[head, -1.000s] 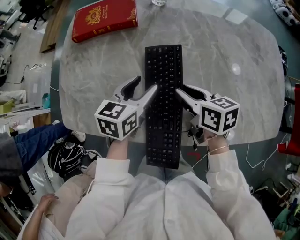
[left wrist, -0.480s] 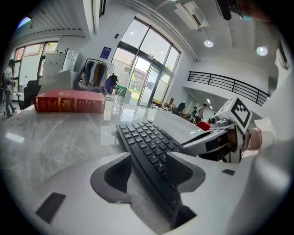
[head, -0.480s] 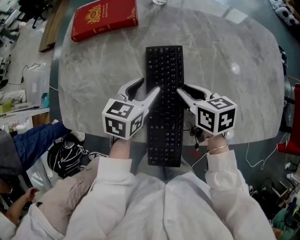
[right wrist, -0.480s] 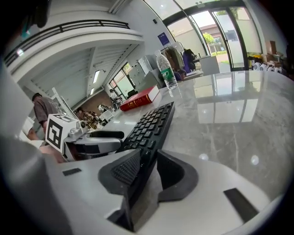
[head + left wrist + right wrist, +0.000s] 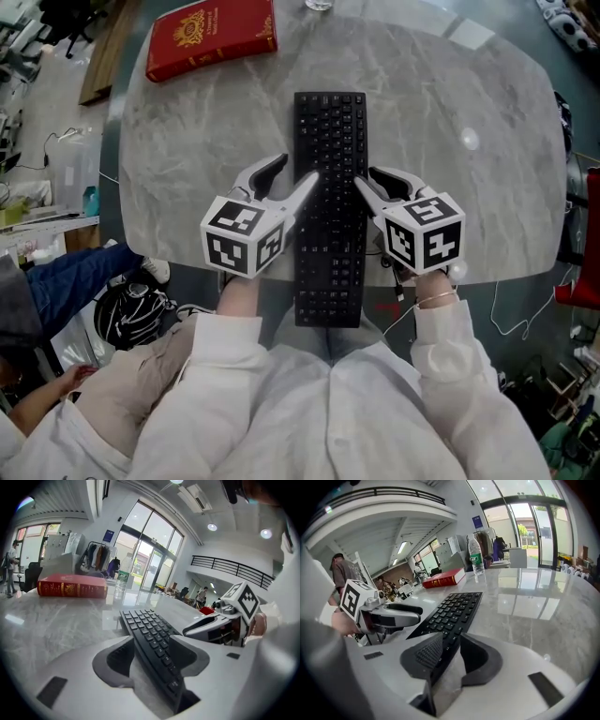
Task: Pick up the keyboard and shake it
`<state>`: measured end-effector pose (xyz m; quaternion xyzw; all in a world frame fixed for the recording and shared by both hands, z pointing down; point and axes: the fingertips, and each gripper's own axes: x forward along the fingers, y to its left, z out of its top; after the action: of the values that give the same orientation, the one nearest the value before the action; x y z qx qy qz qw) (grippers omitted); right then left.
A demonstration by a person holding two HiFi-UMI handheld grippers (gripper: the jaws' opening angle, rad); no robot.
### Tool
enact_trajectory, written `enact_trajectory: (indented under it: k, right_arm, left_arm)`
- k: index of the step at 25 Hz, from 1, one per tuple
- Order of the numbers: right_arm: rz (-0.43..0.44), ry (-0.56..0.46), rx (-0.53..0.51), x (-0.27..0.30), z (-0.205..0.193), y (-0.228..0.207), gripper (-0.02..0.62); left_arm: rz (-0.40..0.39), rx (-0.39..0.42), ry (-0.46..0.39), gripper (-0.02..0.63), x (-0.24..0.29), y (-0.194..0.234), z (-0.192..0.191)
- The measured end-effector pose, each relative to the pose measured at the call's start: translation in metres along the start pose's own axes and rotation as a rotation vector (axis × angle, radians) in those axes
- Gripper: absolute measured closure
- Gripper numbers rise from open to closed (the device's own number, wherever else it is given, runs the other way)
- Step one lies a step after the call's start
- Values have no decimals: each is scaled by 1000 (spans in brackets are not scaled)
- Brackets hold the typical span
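Observation:
A black keyboard (image 5: 330,141) lies lengthwise on the grey marble table (image 5: 469,187), its near end sticking out past the table's front edge. My left gripper (image 5: 293,169) straddles its left long edge, one finger over the keys and the other out on the marble. Its jaws have just been closing, and in the left gripper view (image 5: 150,639) both pads sit against the keyboard (image 5: 150,625). My right gripper (image 5: 366,176) takes the opposite edge. Its pads (image 5: 450,638) pinch the keyboard (image 5: 457,606) closely. Whether the keyboard is lifted off the marble I cannot tell.
A red book (image 5: 208,37) lies at the table's far left, and a clear water bottle (image 5: 475,555) stands beyond it. On the floor at left are a black bag (image 5: 131,314) and a seated person's legs. Cables trail on the floor at right.
My left gripper has edged rightward onto the keyboard's edge. The right gripper has rolled a little, its marker cube shifting left. The keyboard keeps its place.

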<state>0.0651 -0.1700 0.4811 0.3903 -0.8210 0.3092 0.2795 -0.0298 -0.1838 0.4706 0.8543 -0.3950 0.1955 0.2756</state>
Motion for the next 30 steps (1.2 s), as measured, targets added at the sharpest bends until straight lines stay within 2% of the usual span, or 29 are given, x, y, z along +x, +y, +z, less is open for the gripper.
enact_trajectory:
  k: [4, 12, 17, 21, 30]
  right_arm:
    - [9, -33, -23, -13, 8, 9, 465]
    - [25, -122, -62, -49, 35, 36, 466]
    - [63, -200, -37, -79, 52, 54, 495]
    - [62, -217, -75, -101, 59, 68, 530]
    - [152, -316, -142, -147, 76, 111, 551]
  left_arm:
    - [-9, 24, 3, 388, -8, -12, 5]
    - [-65, 80, -46, 430, -35, -42, 32]
    - [-83, 116, -98, 460, -60, -62, 53]
    - [-107, 149, -129, 486, -79, -82, 68]
    - [-128, 214, -191, 555, -121, -116, 83]
